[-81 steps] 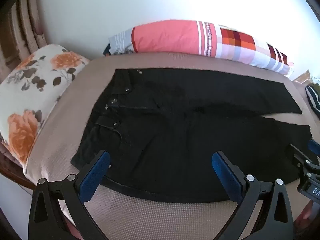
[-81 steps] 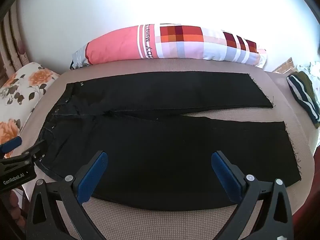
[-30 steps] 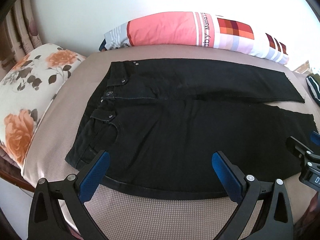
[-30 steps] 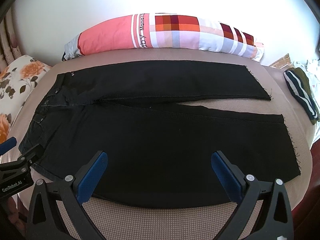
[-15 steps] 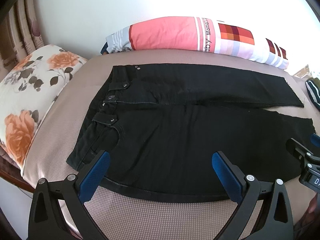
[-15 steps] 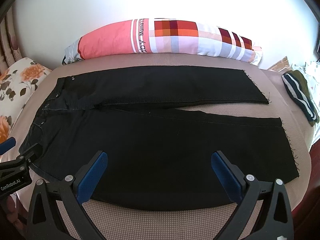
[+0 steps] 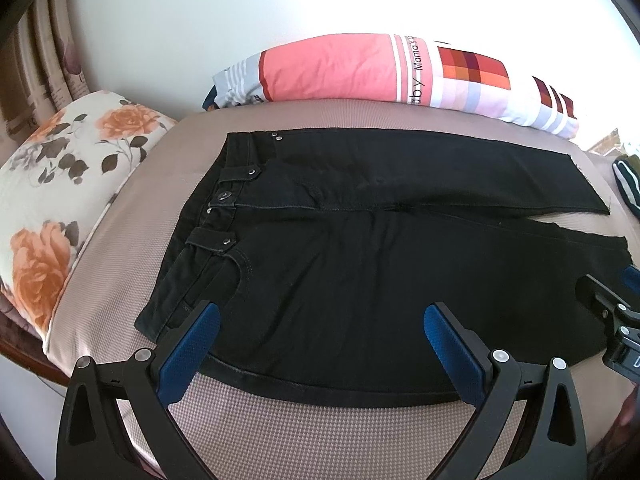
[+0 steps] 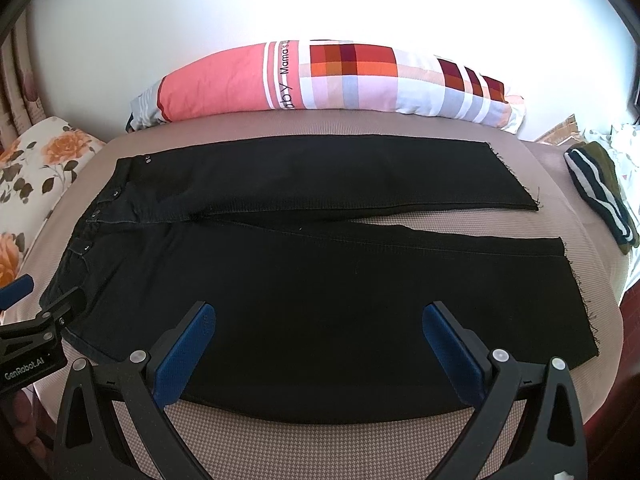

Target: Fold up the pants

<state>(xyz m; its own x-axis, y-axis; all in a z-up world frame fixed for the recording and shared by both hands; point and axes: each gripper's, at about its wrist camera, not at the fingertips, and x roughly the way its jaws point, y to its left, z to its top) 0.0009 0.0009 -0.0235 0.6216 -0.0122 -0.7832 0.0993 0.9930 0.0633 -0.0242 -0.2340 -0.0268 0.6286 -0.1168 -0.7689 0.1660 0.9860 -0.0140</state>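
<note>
Black jeans (image 8: 320, 280) lie flat on the bed (image 8: 280, 432), both legs spread apart, so no fold is made yet and the whole task remains. Nearest us, our left tool (image 7: 320, 340) and right tool (image 8: 318, 338) hover wide open over the jeans' near edge, holding nothing. Beyond the jeans lies a pink patchwork pillow (image 8: 320, 80).

A home bedroom: bed (image 8: 360, 436) with floral pillow (image 7: 60, 184) and patchwork bolster (image 8: 320, 80).

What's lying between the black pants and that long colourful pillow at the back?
Nothing: in the right wrist view only bare bed cover separates the black pants from the patchwork bolster pillow.
</note>
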